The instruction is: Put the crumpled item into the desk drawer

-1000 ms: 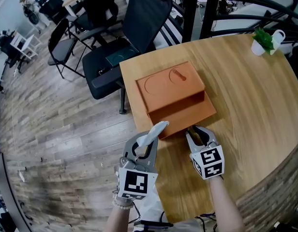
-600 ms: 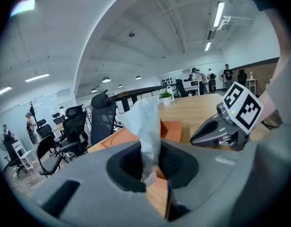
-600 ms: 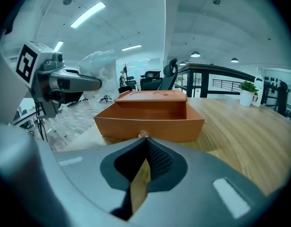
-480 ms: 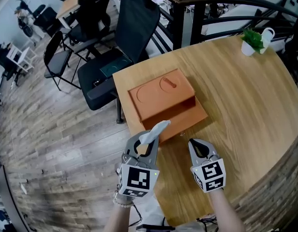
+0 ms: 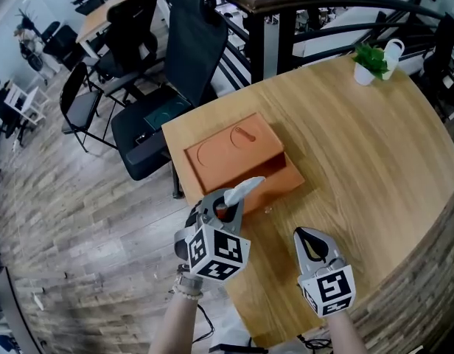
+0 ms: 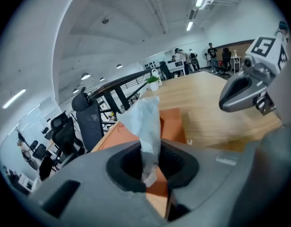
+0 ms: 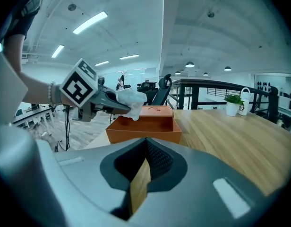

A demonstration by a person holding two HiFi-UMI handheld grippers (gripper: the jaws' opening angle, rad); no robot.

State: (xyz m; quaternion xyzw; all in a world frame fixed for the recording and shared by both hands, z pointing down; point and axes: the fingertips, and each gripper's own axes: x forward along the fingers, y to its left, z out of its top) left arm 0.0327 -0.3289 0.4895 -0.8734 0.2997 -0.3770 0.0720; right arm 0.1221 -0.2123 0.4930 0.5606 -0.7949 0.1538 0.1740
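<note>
The left gripper is clamped narrowly on the crumpled item, a pale, wrinkled wad that is pinched at its lower end and sticks up and out past the tips. In the left gripper view the crumpled item stands upright between the two dark pads of the left gripper. The gripper tilts downward near the table's left edge, with the wad at the left end of the open drawer. In the right gripper view the wad hangs over the drawer's left wall; whether it touches cannot be told.

The right gripper has its jaws together with nothing in them and hovers over the table's near edge, well apart from the drawer and to the right of the left gripper.

The drawer is pulled out of an orange box, which sits by the left corner of the wooden table. A potted plant and a white mug stand at the far right edge. An office chair stands beyond the left corner.
</note>
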